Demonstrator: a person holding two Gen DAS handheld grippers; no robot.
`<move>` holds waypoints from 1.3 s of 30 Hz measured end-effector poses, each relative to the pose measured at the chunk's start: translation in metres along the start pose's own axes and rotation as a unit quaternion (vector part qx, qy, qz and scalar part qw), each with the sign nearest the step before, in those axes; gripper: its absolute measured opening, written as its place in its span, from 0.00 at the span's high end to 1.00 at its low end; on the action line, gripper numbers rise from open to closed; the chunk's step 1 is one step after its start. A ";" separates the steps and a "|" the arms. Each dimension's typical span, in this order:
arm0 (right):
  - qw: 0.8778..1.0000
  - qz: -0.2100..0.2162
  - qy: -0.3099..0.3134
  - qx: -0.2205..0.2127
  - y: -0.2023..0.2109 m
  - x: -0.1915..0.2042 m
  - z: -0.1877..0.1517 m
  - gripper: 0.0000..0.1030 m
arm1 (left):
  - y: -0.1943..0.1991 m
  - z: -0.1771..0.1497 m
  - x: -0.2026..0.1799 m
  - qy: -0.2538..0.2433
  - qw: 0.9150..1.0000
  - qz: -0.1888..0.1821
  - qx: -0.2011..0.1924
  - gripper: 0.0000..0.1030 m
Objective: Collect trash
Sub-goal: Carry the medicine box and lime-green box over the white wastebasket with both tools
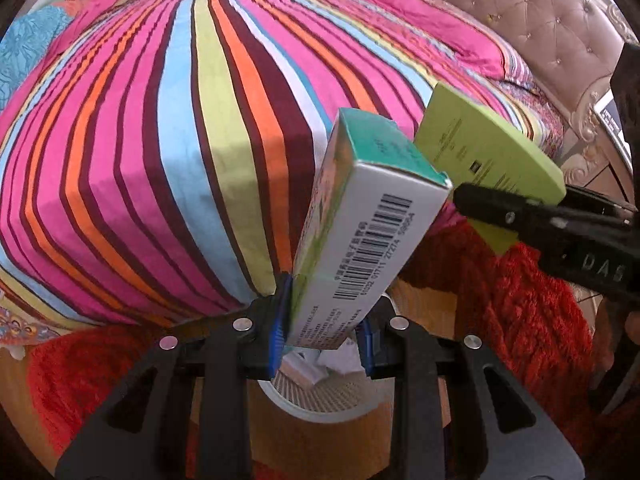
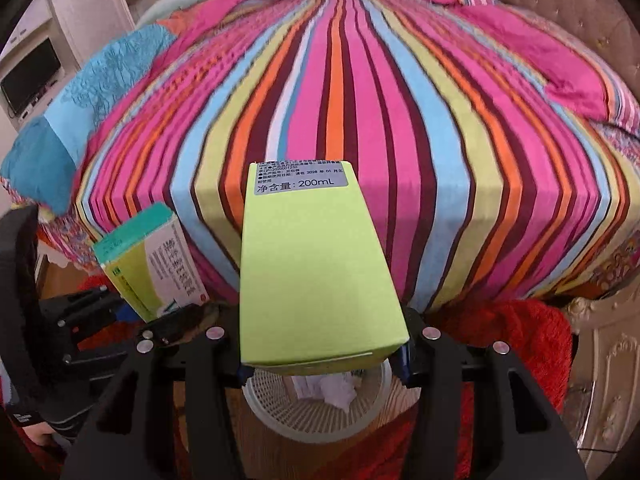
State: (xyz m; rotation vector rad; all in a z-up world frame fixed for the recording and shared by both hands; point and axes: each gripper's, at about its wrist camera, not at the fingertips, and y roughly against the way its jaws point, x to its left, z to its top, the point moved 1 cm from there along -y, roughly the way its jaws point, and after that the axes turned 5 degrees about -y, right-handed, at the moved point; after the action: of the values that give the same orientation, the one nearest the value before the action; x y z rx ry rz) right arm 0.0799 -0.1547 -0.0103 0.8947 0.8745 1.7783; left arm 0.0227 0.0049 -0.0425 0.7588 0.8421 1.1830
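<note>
Letting go too soon is the main risk, as I judge it: the left gripper has its fingers clamped on the lower end of a teal-and-white carton, which leans up and to the right over the white mesh basket on the floor below, so a release from this tilt could tip the long carton onto the rim or out onto the red rug. To its right, the right gripper holds a lime-green box between fingers shut on its near end, also above the basket, which already holds crumpled white paper. Both boxes hang close together, and in the left wrist view the right gripper's black finger sits just beside the carton's top corner, so the two could knock each other if dropped at once. Behind everything lies the striped bed, its edge near the basket; the tufted headboard stands far right.
</note>
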 end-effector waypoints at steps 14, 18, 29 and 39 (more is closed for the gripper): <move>0.985 0.014 -0.067 0.158 -0.067 -0.024 -0.036 0.52 | -0.050 -0.020 0.001 0.012 0.994 -0.020 0.105 0.72; 0.978 0.012 -0.081 0.193 -0.082 -0.028 -0.043 0.52 | -0.064 -0.026 0.003 0.016 0.990 -0.024 0.135 0.72; 0.957 0.007 -0.098 0.273 -0.115 -0.035 -0.063 0.52 | -0.096 -0.039 0.009 0.037 0.976 -0.046 0.208 0.72; 0.942 -0.005 -0.098 0.321 -0.136 -0.035 -0.070 0.52 | -0.123 -0.049 0.010 0.045 0.960 -0.045 0.272 0.72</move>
State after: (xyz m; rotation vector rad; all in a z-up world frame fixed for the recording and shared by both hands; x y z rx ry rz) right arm 0.0871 -0.1565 -0.1671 1.4486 1.3517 1.3642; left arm 0.0387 -0.0089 -0.1735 1.1026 1.2899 0.9118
